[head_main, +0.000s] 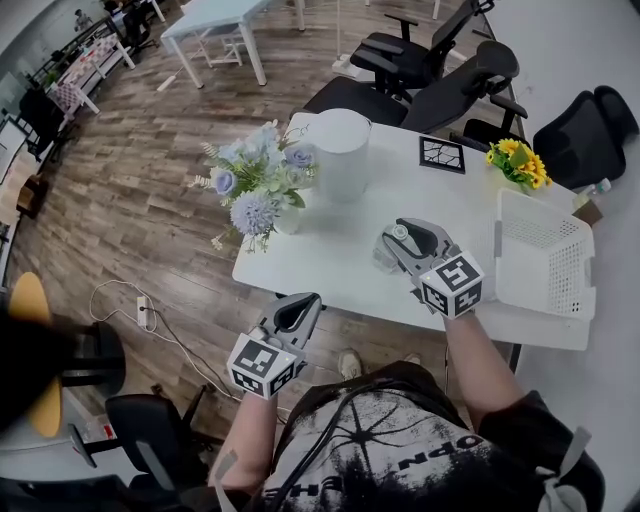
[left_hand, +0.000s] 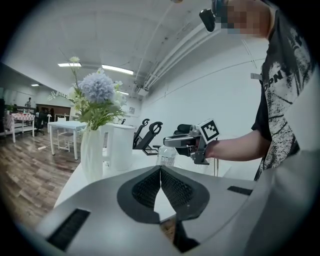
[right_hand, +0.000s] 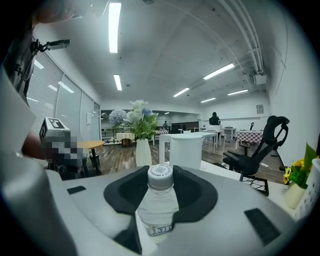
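A clear water bottle (right_hand: 157, 210) with a white cap stands upright between the jaws of my right gripper (right_hand: 160, 171), which is shut on it near the shoulder. In the head view the right gripper (head_main: 392, 240) is over the white table (head_main: 330, 275) near its front edge, with the bottle (head_main: 384, 258) under its tips. My left gripper (head_main: 308, 300) hangs off the table's near edge over the floor. Its jaws are shut with nothing between them. From the left gripper (left_hand: 160, 169) view, the right gripper (left_hand: 169, 142) and the bottle (left_hand: 166, 156) lie straight ahead.
A white vase of blue and white flowers (head_main: 262, 185) and a white kettle (head_main: 340, 155) stand on the table's left part. A white basket (head_main: 545, 255), yellow flowers (head_main: 518, 160) and a marker tile (head_main: 442, 154) are to the right. Black chairs (head_main: 440, 70) line the far side.
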